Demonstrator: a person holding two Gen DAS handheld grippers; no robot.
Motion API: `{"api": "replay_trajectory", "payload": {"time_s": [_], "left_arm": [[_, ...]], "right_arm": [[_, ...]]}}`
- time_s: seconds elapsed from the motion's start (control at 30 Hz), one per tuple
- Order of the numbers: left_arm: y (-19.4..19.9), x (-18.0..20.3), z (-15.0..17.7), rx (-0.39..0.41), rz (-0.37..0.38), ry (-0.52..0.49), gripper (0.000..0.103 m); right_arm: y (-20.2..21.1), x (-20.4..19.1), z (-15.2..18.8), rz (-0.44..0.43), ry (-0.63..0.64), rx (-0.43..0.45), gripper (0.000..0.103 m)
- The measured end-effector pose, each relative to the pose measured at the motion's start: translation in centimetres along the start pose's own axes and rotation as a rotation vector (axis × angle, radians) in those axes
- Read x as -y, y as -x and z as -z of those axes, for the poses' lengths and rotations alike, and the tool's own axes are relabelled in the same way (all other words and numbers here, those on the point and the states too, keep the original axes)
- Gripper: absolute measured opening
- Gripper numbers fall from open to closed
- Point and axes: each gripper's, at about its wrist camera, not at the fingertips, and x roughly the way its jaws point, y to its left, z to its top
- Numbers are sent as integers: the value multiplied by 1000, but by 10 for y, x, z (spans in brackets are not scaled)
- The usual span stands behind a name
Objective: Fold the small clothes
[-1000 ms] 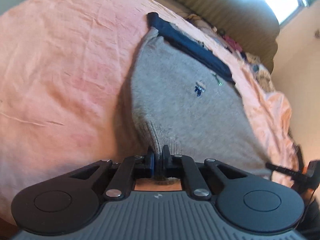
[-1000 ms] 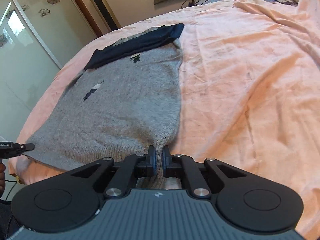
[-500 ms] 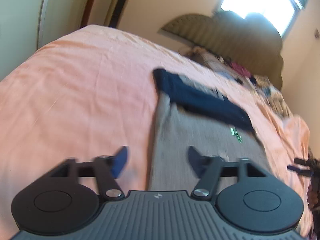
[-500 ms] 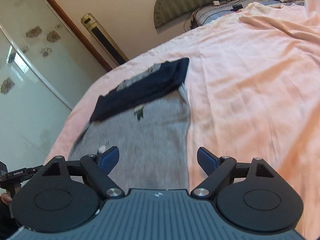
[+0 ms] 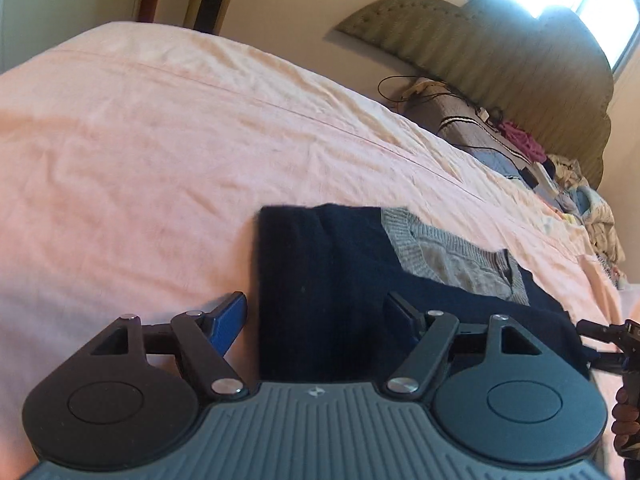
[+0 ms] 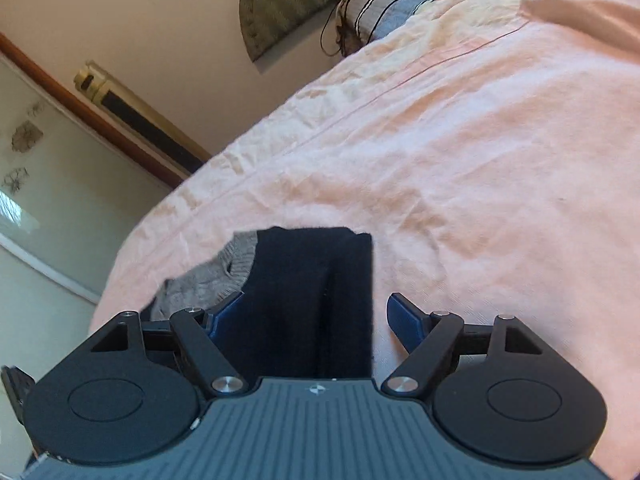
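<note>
Currently I am looking over a grey-and-navy sweater lying flat on the pink bedsheet, its navy sleeves already laid across the chest and the grey neckline showing toward one o'clock in the left view. I am holding the left gripper over the sweater's left shoulder corner; its jaws are closing, with the navy edge between them but the pads not pressing on it, so nothing is gripped. I am holding the right gripper over the opposite shoulder corner at twelve o'clock; its jaws are likewise closing around the navy fabric without contact. By my judgement the sleeve folds are done, while the lengthwise fold of the body is still outstanding, and I am lining up both corners for it.
</note>
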Motion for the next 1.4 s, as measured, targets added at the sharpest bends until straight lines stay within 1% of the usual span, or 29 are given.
{"api": "replay_trajectory", "payload": {"time_s": [0.03, 0.07, 0.17, 0.23, 0.27, 0.3, 0.33, 0.4, 0.47, 0.5, 0.57, 0.6, 0.63, 0.67, 0.7, 0.73, 0.77, 0.8, 0.87, 0.9, 1.03, 1.07, 1.1, 1.17, 1.23, 1.27, 1.3, 1.33, 1.4], "left_arm": [[-4, 2, -1, -6, -19, -22, 3], [-9, 3, -1, -19, -45, -40, 7], [4, 11, 1, 30, -104, -118, 5], [10, 6, 4, 47, -110, -147, 5], [3, 1, 5, 28, -128, -144, 5], [2, -2, 7, 54, -115, -145, 5], [2, 1, 6, 56, -121, -153, 5], [5, 4, 3, 48, -141, -147, 8], [18, 6, 0, 78, -171, -123, 9], [29, 9, 0, 116, -180, -114, 8], [48, 20, 4, 182, -130, -113, 9], [51, 29, 6, 182, -86, -118, 10], [46, 40, 9, 152, -61, -137, 13], [37, 50, 12, 115, -58, -166, 15], [24, 63, 19, 71, -81, -210, 15], [9, 71, 26, 29, -118, -245, 15], [0, 73, 32, 23, -148, -276, 15], [0, 73, 40, 80, -165, -319, 18], [-1, 65, 50, 147, -186, -429, 18], [-2, 61, 54, 172, -260, -470, 18], [19, 56, 50, 137, -323, -434, 18], [32, 56, 54, 129, -309, -416, 18], [47, 55, 60, 134, -261, -406, 18], [74, 56, 81, 155, -156, -384, 22], [81, 57, 101, 102, -95, -371, 32], [75, 55, 110, 58, -97, -371, 34], [73, 54, 121, 98, -113, -401, 36], [74, 53, 129, 128, -146, -437, 45], [79, 50, 126, 121, -189, -409, 53]], "right_arm": [[-7, -2, -2, 24, 8, -20, 26], [-11, 0, -3, 16, -1, -31, 19], [1, -1, -1, 1, 69, 16, 17], [11, 15, 1, -8, 39, 53, 15], [7, 24, 5, 17, 16, 46, 9], [6, 29, 10, -5, -3, 68, 10], [6, 29, 10, -9, -17, 71, 11], [9, 21, 6, -6, -31, 60, 24], [23, 8, 3, 55, -5, 118, 43], [34, -1, 3, 65, 21, 161, 43], [46, -24, 7, -8, 85, 181, 44], [44, -37, 11, -42, 115, 162, 44], [38, -50, 16, -56, 150, 137, 52], [28, -62, 22, -47, 191, 110, 60], [16, -74, 28, -12, 243, 85, 63], [2, -82, 35, 38, 282, 65, 64], [-10, -85, 40, 89, 303, 37, 64], [-19, -84, 46, 128, 331, 30, 65], [-18, -78, 62, 160, 462, 117, 64], [-16, -72, 68, 158, 508, 145, 64], [0, -85, 72, 203, 495, 128, 67], [12, -89, 75, 200, 464, 133, 70], [30, -90, 82, 149, 433, 149, 71], [53, -91, 98, 58, 405, 161, 85], [59, -92, 119, 83, 432, 129, 88], [55, -90, 128, 116, 454, 97, 88], [48, -83, 137, 163, 465, 53, 88], [47, -78, 147, 183, 513, 79, 87], [57, -74, 152, 232, 526, 103, 88]]}}
